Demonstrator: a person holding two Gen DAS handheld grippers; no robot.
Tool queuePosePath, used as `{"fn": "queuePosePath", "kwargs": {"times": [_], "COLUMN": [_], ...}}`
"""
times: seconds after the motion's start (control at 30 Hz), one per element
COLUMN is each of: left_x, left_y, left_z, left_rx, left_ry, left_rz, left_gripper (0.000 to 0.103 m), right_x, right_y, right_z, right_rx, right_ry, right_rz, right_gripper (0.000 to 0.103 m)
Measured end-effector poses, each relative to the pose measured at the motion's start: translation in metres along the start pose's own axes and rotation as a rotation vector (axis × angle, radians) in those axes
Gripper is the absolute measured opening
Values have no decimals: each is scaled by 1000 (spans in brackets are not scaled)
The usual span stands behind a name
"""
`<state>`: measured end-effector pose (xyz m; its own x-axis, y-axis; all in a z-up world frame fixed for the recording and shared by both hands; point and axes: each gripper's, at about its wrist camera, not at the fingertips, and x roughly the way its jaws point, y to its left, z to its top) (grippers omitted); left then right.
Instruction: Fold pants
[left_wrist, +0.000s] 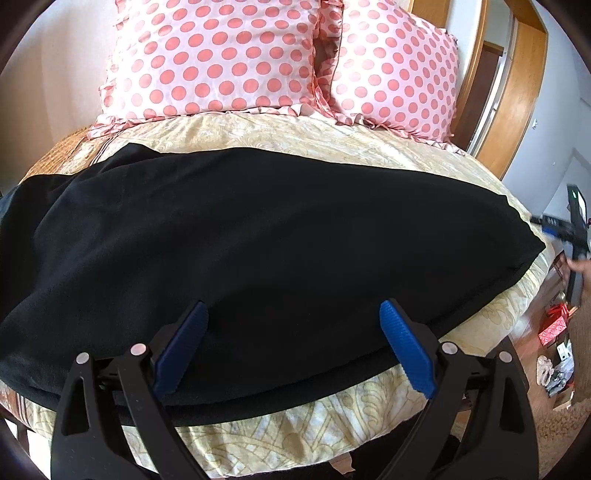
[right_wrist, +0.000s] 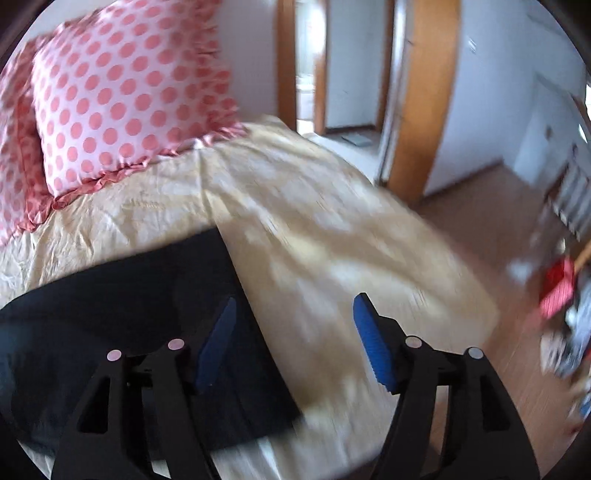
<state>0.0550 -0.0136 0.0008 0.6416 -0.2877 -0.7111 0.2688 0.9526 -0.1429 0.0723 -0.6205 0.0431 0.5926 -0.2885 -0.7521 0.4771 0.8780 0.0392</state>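
The black pants (left_wrist: 258, 236) lie spread across the bed, stretching from the left edge to the right. My left gripper (left_wrist: 293, 314) is open and empty, hovering just above the near edge of the pants. In the right wrist view the right end of the pants (right_wrist: 147, 325) lies at the lower left. My right gripper (right_wrist: 293, 310) is open and empty, above the pants' right edge and the bedspread. The right gripper also shows at the far right of the left wrist view (left_wrist: 574, 229).
The bed has a cream patterned bedspread (left_wrist: 332, 424) (right_wrist: 314, 221). Two pink polka-dot pillows (left_wrist: 221, 59) (right_wrist: 122, 96) lean at the head. Wooden door frames (right_wrist: 417, 92) and a wood floor with red and white clutter (right_wrist: 561, 295) lie to the right.
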Motion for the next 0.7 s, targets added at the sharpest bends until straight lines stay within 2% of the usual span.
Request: {"fn": "queuePosePath", "kwargs": {"times": [0.1,0.13,0.33,0.4,0.53,0.7], "left_x": [-1,-1,-4,-5,-5,-7], "left_y": [0,0,-1,-1,0,3], "left_z": [-1,-2,-6,-7,-7,-9], "left_rx": [11,12,6,5,3,-3], "left_ry": [-3,-4,-15,-17,-17,-22], "left_rz": [-5,-7,-11,-13,-12,-1], "left_gripper": [95,95,96,96,96,96], "right_x": [-4,-10,-33,-36,-29,-23], "right_y": [-14,-13,23,32,33,5], "right_z": [-29,-36,-66,-72,-67,-63], "right_rx": [90,103,50,58,84,282], "right_ry": [36,20,-12,-18,-57,-86], "right_rz": [54,64,187,265,202,240], "right_gripper": [68,68,67,67,61,57]}}
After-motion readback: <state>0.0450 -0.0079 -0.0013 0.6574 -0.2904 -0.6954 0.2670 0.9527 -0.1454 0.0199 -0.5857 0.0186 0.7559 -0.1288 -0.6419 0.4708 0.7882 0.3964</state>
